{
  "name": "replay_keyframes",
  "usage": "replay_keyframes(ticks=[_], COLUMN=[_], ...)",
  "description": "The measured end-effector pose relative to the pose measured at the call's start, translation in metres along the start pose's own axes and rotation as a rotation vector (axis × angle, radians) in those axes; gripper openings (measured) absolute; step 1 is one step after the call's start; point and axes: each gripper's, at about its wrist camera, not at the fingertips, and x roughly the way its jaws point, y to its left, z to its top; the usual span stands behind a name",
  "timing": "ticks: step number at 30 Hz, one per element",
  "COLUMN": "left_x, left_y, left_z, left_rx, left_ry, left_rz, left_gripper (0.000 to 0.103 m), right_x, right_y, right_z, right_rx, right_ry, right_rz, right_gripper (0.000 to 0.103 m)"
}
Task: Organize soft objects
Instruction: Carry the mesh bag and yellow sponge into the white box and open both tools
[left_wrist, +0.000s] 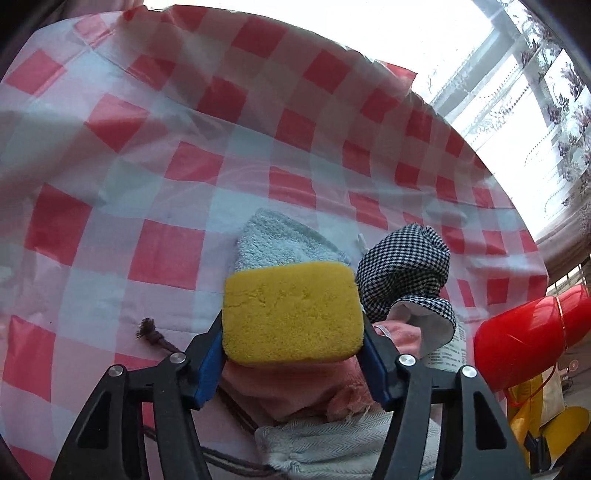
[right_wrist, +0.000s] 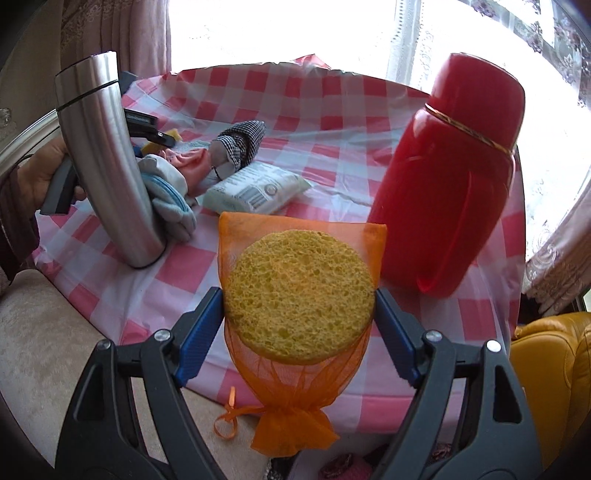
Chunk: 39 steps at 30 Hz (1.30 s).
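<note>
A rectangular yellow sponge (left_wrist: 291, 312) is seen clamped between the blue pads of the left gripper (left_wrist: 293, 339), held above a heap of soft things on the checked tablecloth (left_wrist: 147, 155) that covers the surface. In the right gripper (right_wrist: 299, 314) a round yellow sponge (right_wrist: 299, 291) is gripped at its two sides, enclosed in an orange mesh drawstring bag (right_wrist: 295, 406) whose tied neck hangs toward the camera, over the near edge of the surface. The task is judged to be partway through: a pile has been gathered on the left, where a pale blue towel (left_wrist: 280, 240), a black-and-white checked fabric piece (left_wrist: 406, 269), a pink cloth (left_wrist: 295, 391) and a white woven cloth (left_wrist: 332, 443) lie touching or overlapping, while both sponges are not yet set down. A white wipes pack (right_wrist: 255, 192) lies just beside the pile. Of the containers, only the mesh bag is shown with contents; the steel flask (right_wrist: 107, 158) at the left and the red plastic jug (right_wrist: 450, 192) at the right stand upright and closed, and what is inside them cannot be told. A hand (right_wrist: 40, 177) is seen at the far left behind the flask.
</note>
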Motion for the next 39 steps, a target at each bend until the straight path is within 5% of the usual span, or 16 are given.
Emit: replay_keyframes(ticks=[8,18,29,39], left_x=[-0.048,-0.091,-0.129,-0.135], left_y=[0.035,0.040,-0.012,-0.110], left_z=[-0.037,-0.110,-0.179,-0.223], left_rx=[-0.122,-0.169,-0.097,0.098], left_ry=[-0.105,-0.131,-0.125,-0.067], left_rz=[0.058,0.075,-0.014,-0.144], left_gripper=[0.064,0.064,0.064,0.064], right_x=[-0.018,-0.048,-0.093,-0.123], right_y=[-0.005,-0.011,-0.044,-0.086], right_z=[-0.013,-0.034,-0.067,-0.099], right_rx=[0.023,0.054,0.123,0.210], right_ry=[-0.004,-0.013,-0.030,-0.022], right_rz=[-0.020,-0.050,-0.130,-0.195], right_gripper=[0.083,0.083,0.083,0.083])
